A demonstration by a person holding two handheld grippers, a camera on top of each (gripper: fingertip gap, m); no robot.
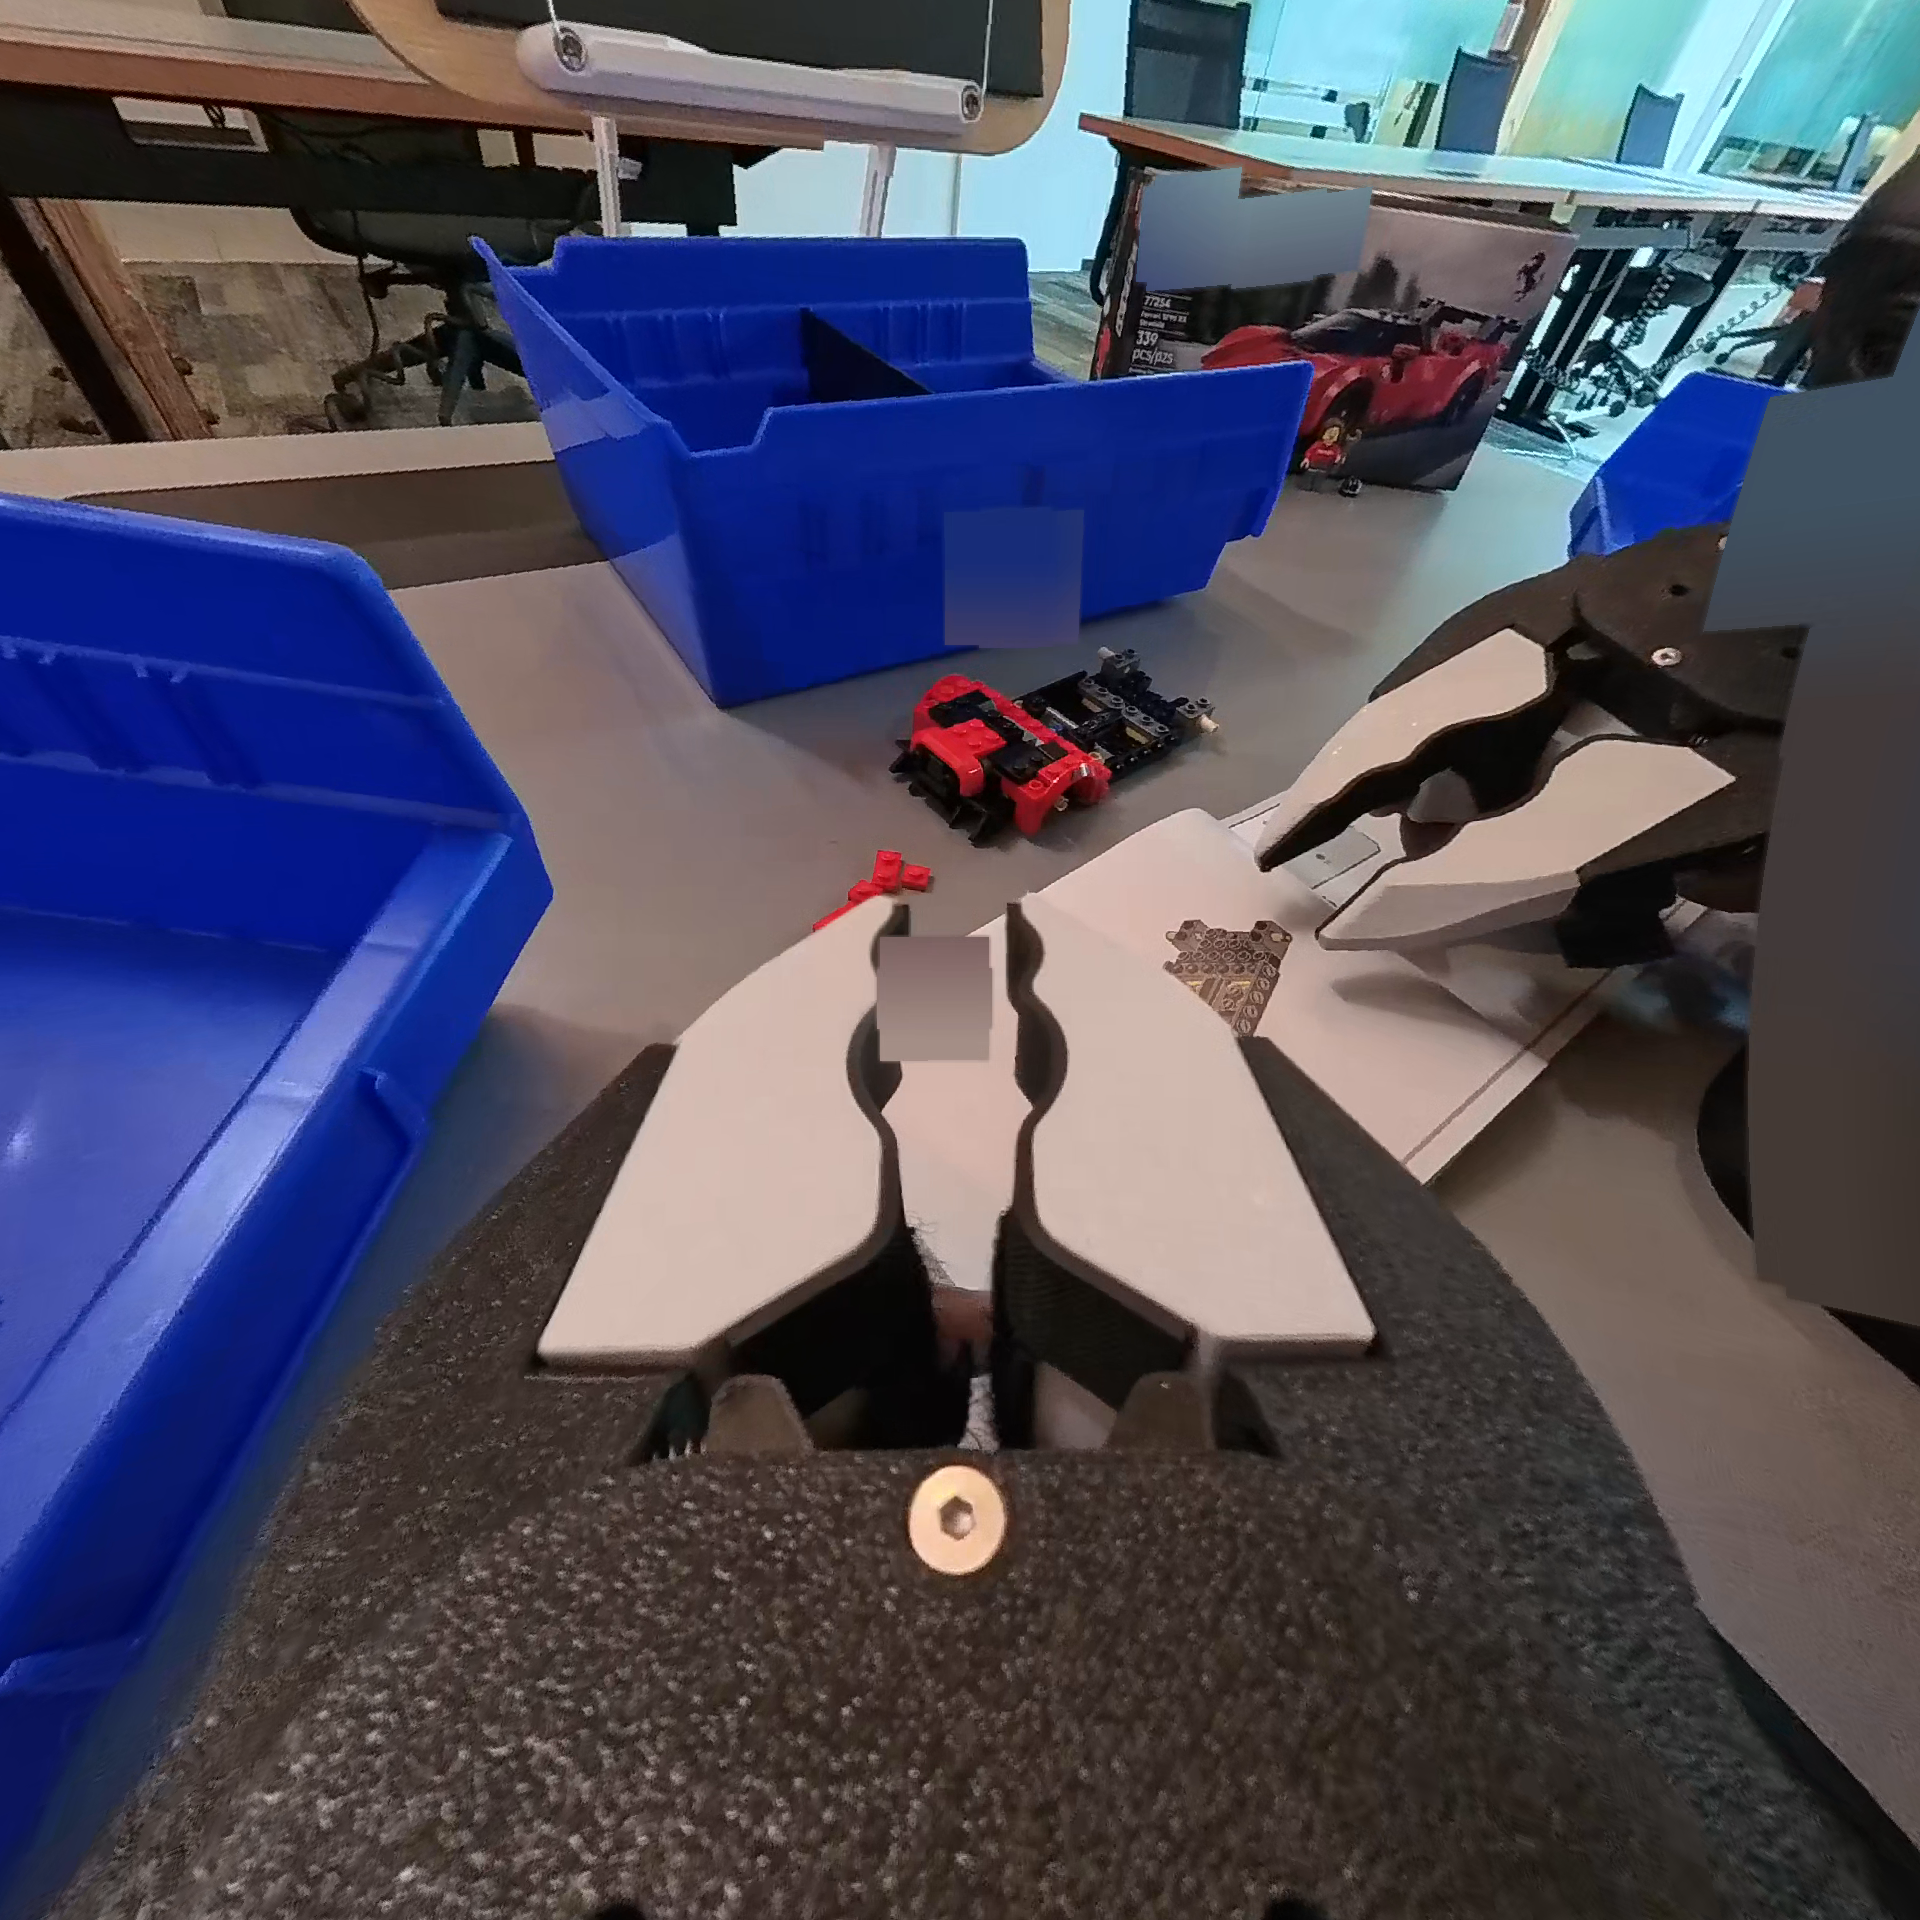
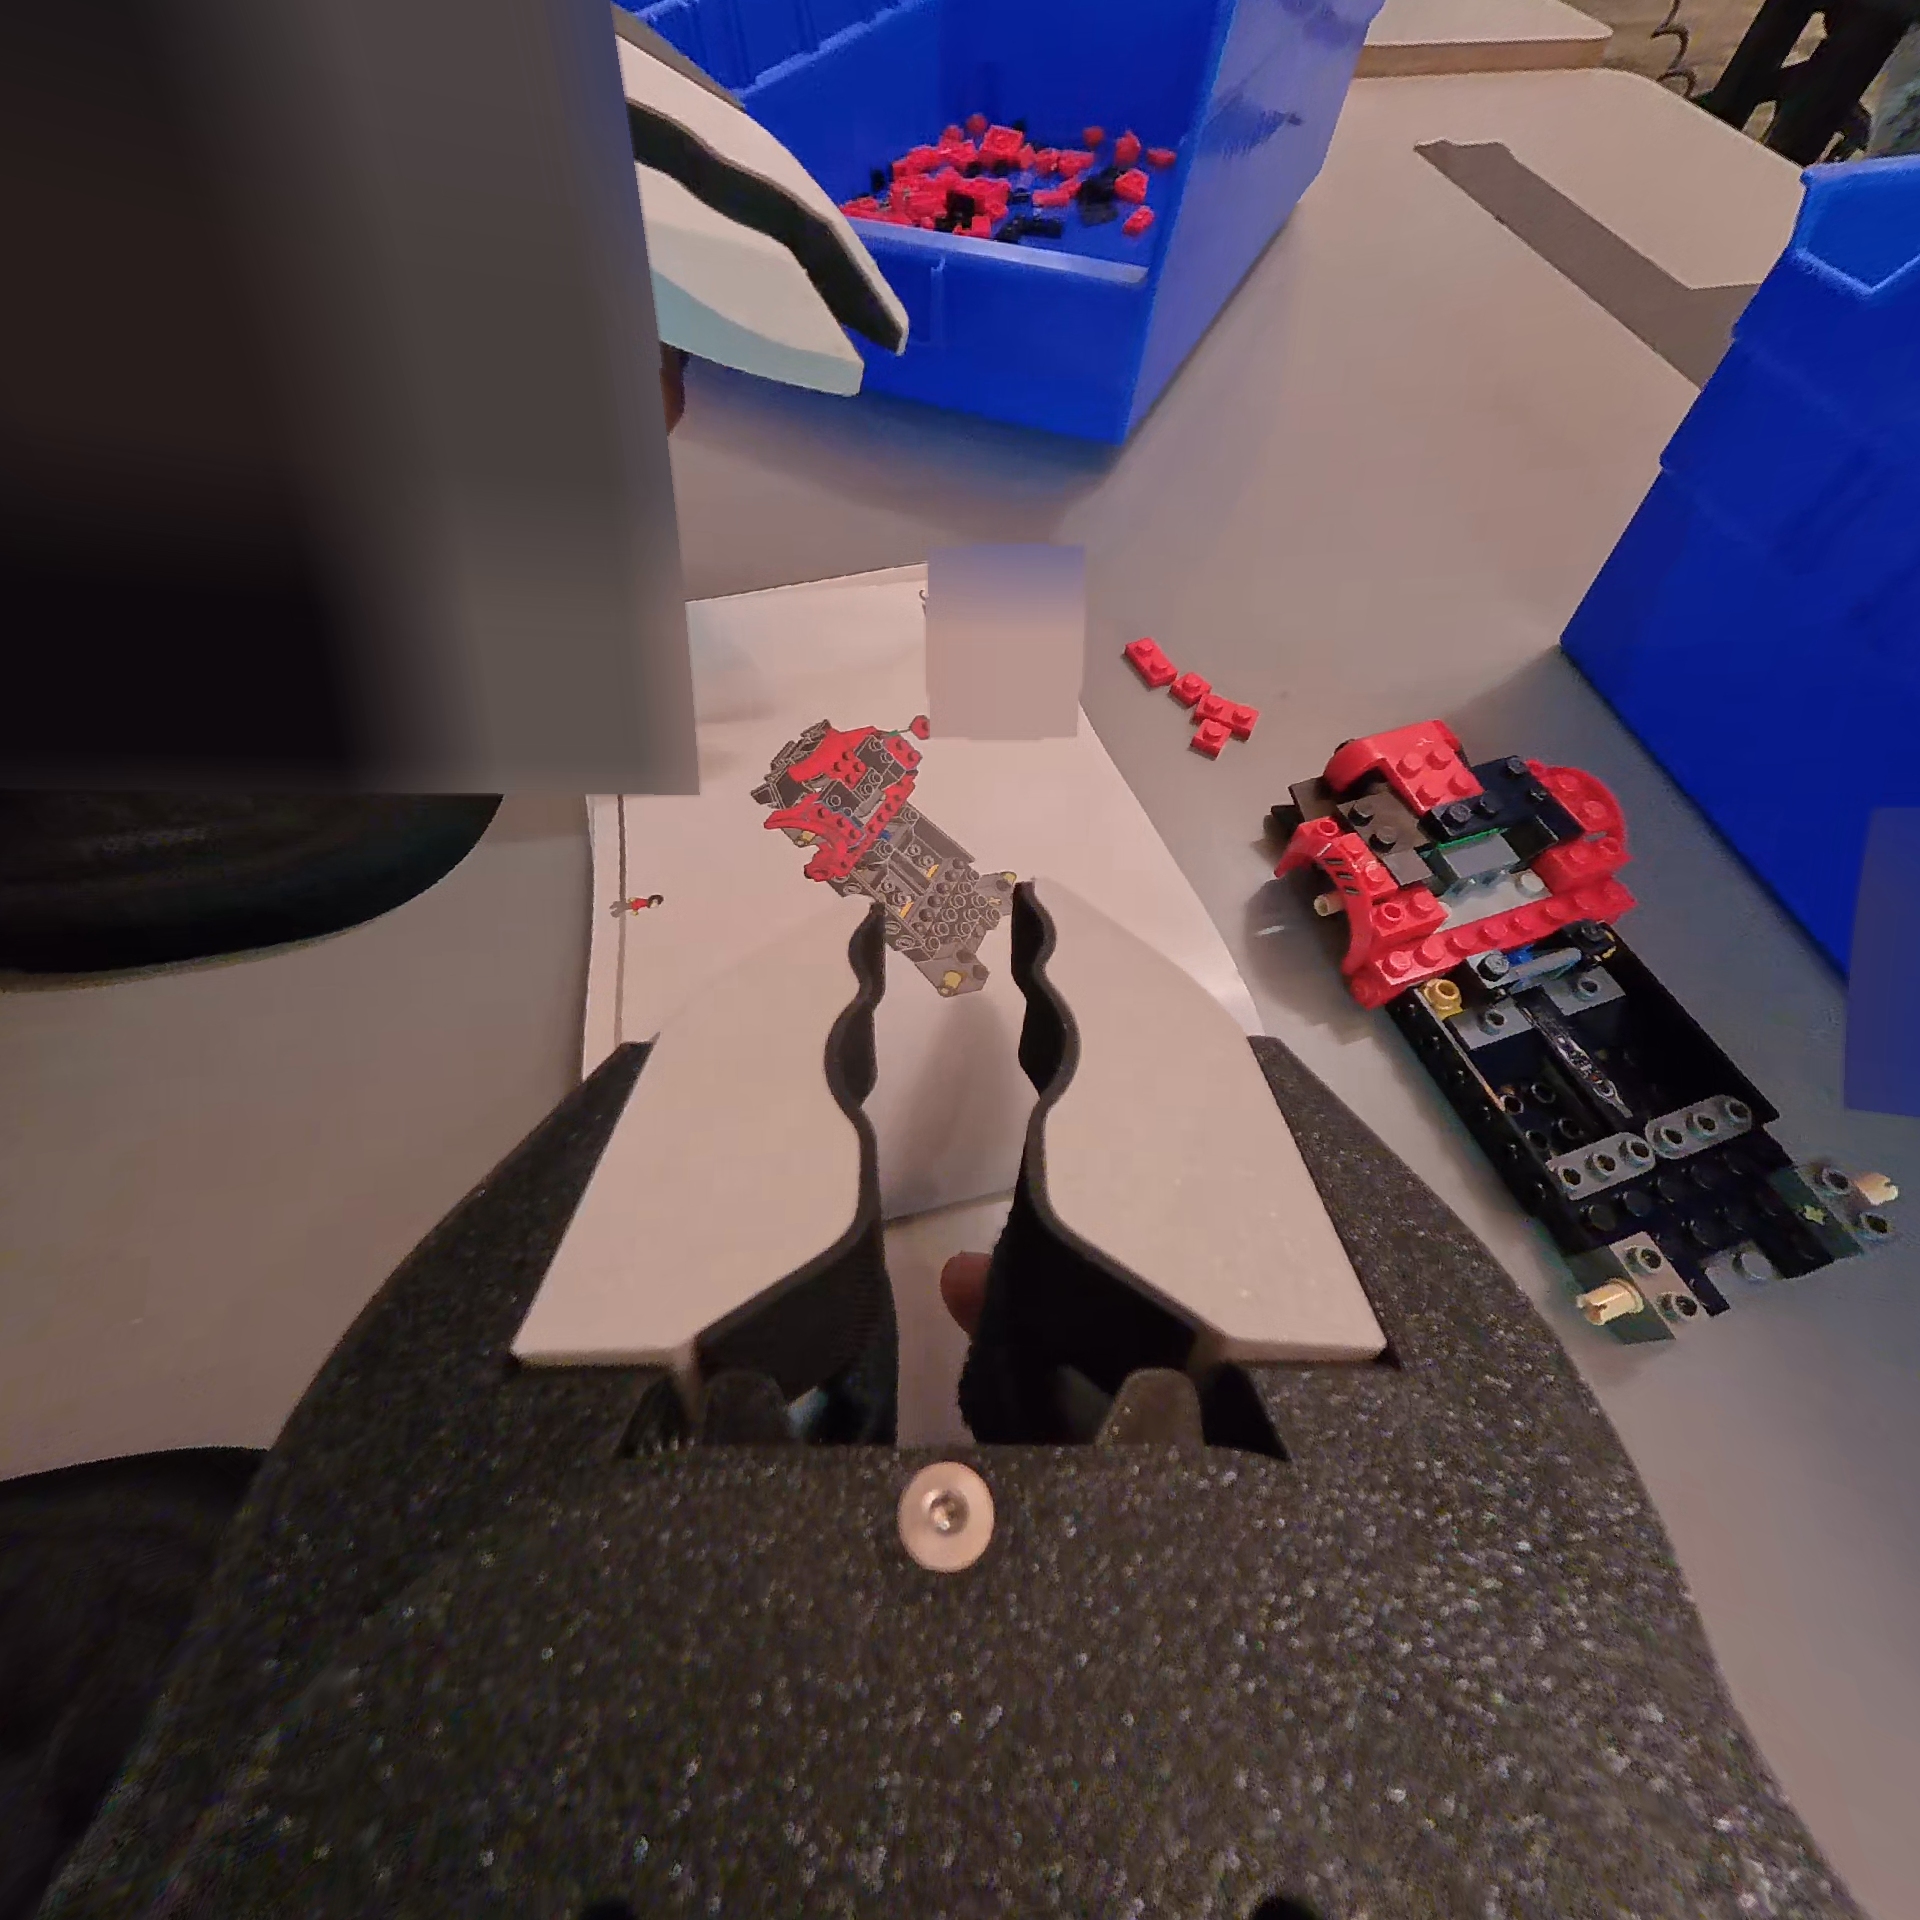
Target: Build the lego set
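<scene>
A grey table [image 2: 1351, 499] in an open office carries the work, with desks and chairs behind it. The landmark is the instruction booklet [image 2: 790, 935], lying open and flat on the table.

The right gripper [image 2: 945, 914] hangs over the booklet's near edge, its fingers parted by a clear gap with nothing between them; its tips sit above the printed picture of the car. The left gripper [image 1: 956, 914] reaches over the booklet [image 1: 1382, 1049] from the other side, its fingers likewise apart and holding nothing. In the right wrist view the left gripper [image 2: 873, 343] shows beyond the booklet's far edge, in front of a bin.

Just beside the booklet's far corner lie a few small red plates [image 2: 1195, 696], loose on the table. Beyond them, to the right of the booklet in the right wrist view, rests the partly built car [image 2: 1538, 1018]: a black chassis with red bodywork at one end, flat on the table and apart from both grippers.

Farther out from the booklet stands a blue bin [image 2: 1039, 312] holding loose red and black bricks [image 2: 997, 177]. A second blue bin [image 2: 1766, 623] stands just past the car. In the left wrist view, the set's box [image 1: 1351, 343] stands beyond the bins.
</scene>
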